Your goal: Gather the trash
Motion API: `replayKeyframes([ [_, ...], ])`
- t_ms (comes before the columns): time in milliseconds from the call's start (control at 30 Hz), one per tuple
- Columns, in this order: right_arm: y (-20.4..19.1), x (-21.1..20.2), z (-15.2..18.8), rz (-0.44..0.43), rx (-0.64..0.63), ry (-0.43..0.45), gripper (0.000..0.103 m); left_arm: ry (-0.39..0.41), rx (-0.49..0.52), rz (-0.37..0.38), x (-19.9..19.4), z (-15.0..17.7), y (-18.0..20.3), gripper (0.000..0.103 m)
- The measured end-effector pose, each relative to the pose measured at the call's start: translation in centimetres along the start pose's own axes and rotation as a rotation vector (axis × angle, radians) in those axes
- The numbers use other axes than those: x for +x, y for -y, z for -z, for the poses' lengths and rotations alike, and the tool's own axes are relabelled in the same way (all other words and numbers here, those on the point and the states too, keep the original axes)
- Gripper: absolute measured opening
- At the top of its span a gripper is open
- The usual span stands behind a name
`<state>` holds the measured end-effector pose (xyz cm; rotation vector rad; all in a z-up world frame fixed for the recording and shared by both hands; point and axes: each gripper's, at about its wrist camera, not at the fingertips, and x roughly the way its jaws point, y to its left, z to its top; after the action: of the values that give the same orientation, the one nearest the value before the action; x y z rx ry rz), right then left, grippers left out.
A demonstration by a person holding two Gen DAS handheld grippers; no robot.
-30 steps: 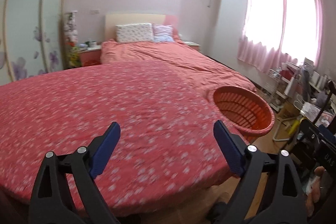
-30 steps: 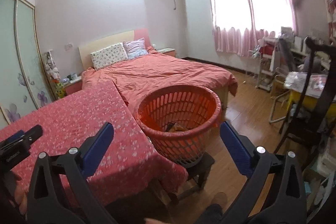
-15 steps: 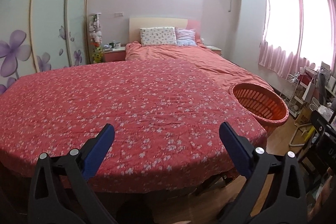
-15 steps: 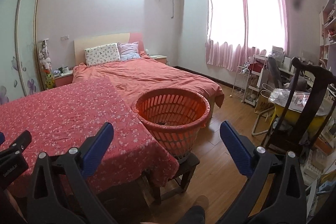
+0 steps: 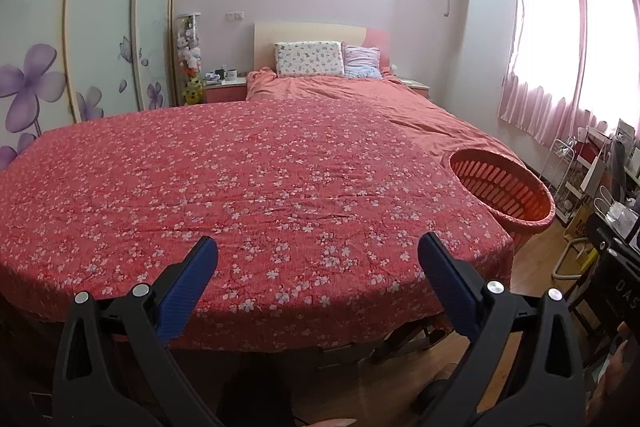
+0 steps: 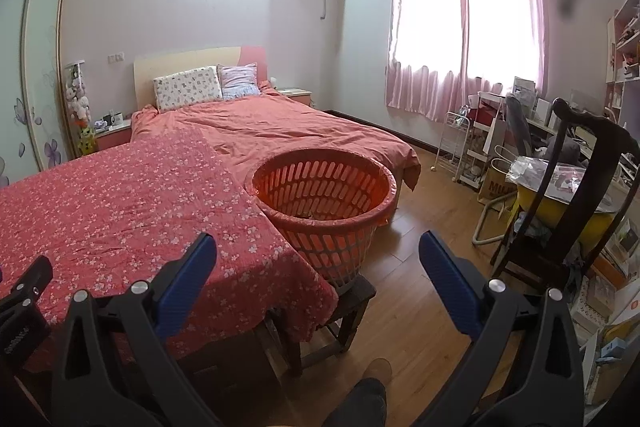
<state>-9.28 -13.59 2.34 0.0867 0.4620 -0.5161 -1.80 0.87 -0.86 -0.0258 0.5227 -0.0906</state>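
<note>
Orange basket [image 6: 324, 203] sits ahead of the wide-spread right tool [image 6: 318, 259].

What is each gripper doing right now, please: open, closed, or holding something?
Left gripper: open, holding nothing, above the floral cloth.
Right gripper: open, holding nothing, facing the orange basket.
</note>
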Motion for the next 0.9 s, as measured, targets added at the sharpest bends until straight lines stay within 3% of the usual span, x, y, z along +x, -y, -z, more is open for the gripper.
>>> replayKeyframes([
  [900,-0.57,0.25,0.18,-0.001,-0.021,-0.007,0.099,0.009,-0.006,-0.002,-0.32,-0.25,-0.09,0.099],
])
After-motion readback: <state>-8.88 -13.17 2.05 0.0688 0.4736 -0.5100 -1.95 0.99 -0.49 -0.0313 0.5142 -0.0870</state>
